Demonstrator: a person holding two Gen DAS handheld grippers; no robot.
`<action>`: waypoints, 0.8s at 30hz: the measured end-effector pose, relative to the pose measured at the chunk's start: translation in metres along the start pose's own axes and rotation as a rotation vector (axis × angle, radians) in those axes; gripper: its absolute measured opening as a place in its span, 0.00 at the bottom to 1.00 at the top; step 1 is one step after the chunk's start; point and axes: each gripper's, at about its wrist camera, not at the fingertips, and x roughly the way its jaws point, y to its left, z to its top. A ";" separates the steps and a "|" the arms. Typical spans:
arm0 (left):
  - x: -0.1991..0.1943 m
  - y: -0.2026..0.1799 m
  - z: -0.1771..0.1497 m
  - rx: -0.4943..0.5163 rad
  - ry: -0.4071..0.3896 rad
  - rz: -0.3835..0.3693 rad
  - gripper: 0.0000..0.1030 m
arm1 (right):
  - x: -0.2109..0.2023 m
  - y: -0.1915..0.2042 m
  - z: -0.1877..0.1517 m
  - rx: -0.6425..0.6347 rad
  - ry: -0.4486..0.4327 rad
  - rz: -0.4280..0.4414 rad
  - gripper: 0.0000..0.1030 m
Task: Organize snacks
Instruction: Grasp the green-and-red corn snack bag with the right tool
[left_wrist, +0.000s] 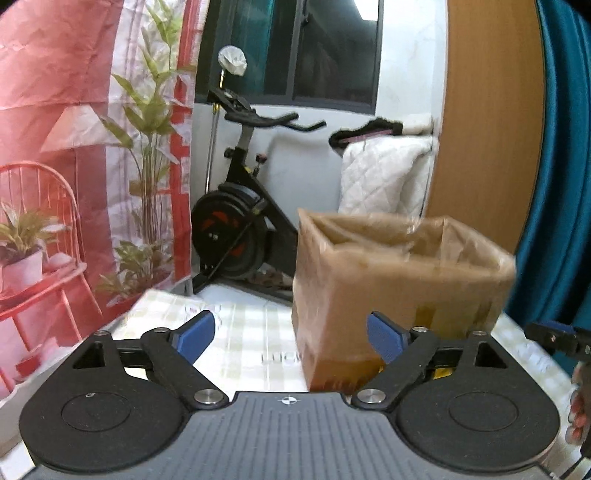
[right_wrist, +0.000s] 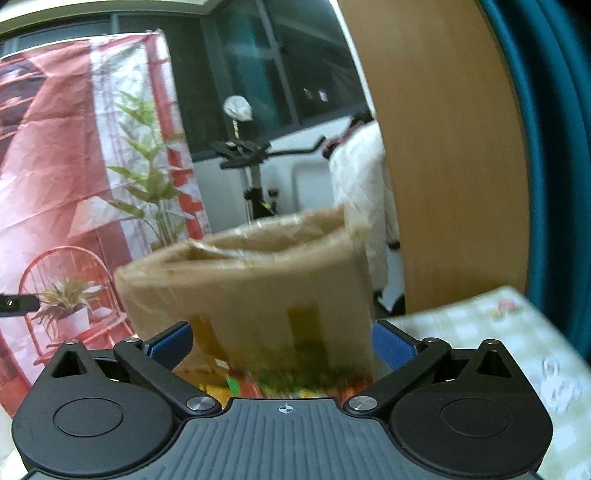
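Cardboard box (left_wrist: 399, 291) is the landmark, standing open-topped on the checked tablecloth (left_wrist: 243, 332). Left of it, the left gripper (left_wrist: 291, 334) is spread wide, empty. Before it, the right gripper (right_wrist: 282, 345) gapes too, holding nothing. Colourful snack packets (right_wrist: 280, 384) remain at the box's foot, unpacked. Tablecloth lettering is blurred, unreadable.

**Colours and Patterns**

Box (left_wrist: 399, 280): plain brown cardboard, yellow-green tape patches low on its side. Surface (left_wrist: 251, 332): cloth, pale green-and-white check. Backdrop (left_wrist: 74, 147): red and white, printed green plants. Curtain (left_wrist: 561, 166): teal. Exercise bike (left_wrist: 236, 229): black. Gripper pads (left_wrist: 195, 336): blue.
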 end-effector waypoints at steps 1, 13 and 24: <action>0.004 0.002 -0.005 0.000 0.013 -0.014 0.90 | 0.004 -0.001 -0.006 0.005 0.013 -0.007 0.99; 0.044 0.013 -0.059 0.004 0.144 -0.095 0.91 | 0.035 -0.004 -0.057 -0.045 0.132 0.022 0.99; 0.046 0.014 -0.080 0.015 0.195 -0.119 0.91 | 0.074 -0.030 -0.072 0.110 0.230 0.026 0.98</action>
